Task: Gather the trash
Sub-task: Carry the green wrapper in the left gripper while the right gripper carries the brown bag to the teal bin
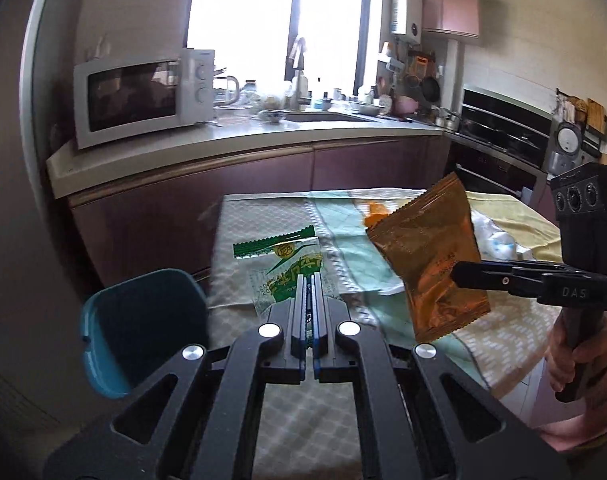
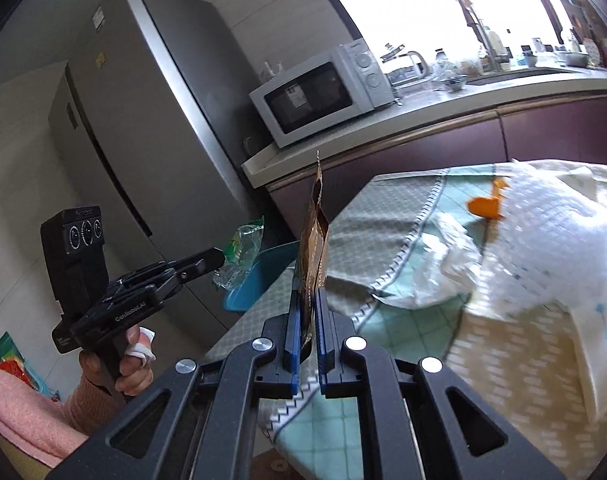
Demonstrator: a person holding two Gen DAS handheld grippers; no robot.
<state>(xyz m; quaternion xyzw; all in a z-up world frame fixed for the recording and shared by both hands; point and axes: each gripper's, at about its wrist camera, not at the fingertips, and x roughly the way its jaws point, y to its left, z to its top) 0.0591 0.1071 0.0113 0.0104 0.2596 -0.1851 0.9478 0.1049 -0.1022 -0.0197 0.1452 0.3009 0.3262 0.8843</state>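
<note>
The green-and-clear wrapper [image 1: 281, 270] is a crinkled see-through sachet with green print and a zigzag-cut end. It is pinched at its near end by the left gripper [image 1: 310, 280], jaws closed on it, and its long axis runs away from the jaws, up and to the left in the left wrist view. In the right wrist view it [image 2: 242, 254] hangs off the jaw tips in the air, above the teal bin [image 2: 259, 280].

The brown foil packet [image 1: 427, 258] is glossy, wrinkled, with serrated edges. The right gripper [image 2: 308, 304] has its jaws narrowed on the packet's lower part, and its long axis stands nearly upright above the cloth-covered surface [image 1: 263, 216].

On that surface lie an orange scrap [image 2: 485, 206] and crumpled white plastic [image 2: 543, 248]. Beyond stand the microwave [image 1: 143, 98] on the kitchen counter and a grey fridge [image 2: 143, 120].
</note>
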